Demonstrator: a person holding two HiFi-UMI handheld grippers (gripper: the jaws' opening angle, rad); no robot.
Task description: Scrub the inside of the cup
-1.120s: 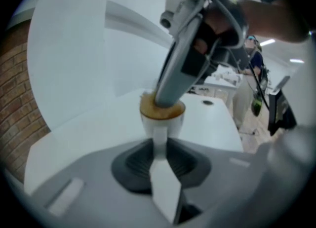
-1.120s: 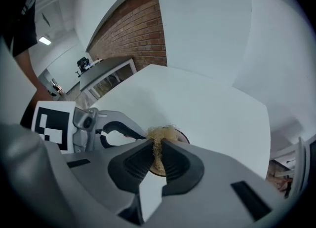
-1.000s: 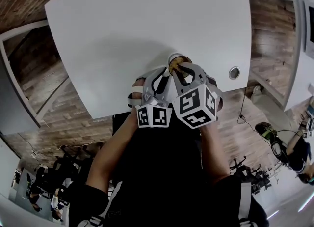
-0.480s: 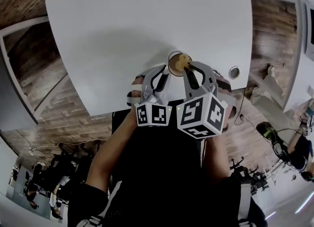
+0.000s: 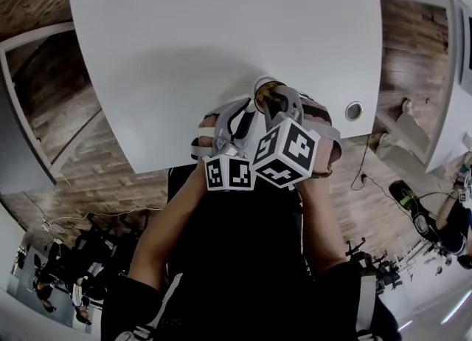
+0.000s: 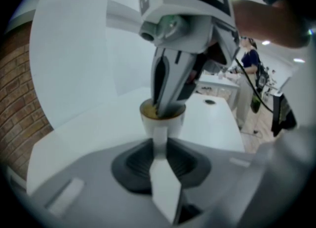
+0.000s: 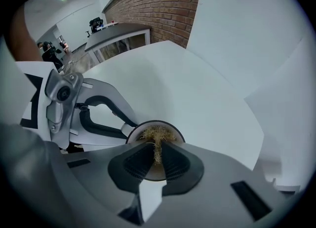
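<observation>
My left gripper [image 6: 159, 142] is clamped on the cup [image 6: 173, 123], holding it upright at the near edge of the table [image 5: 221, 44]; my right gripper [image 7: 157, 148] pinches a straw-coloured scrubber [image 7: 157, 134] (fibrous, wiry) down inside it, so the strands meet the inner wall.

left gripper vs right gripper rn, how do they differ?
The left gripper grips the white cup from the side; the right gripper pinches a straw-coloured scrubber. The left gripper sits outside the cup; the right gripper points down into its mouth. Both are shut on something, near the table edge.
</observation>
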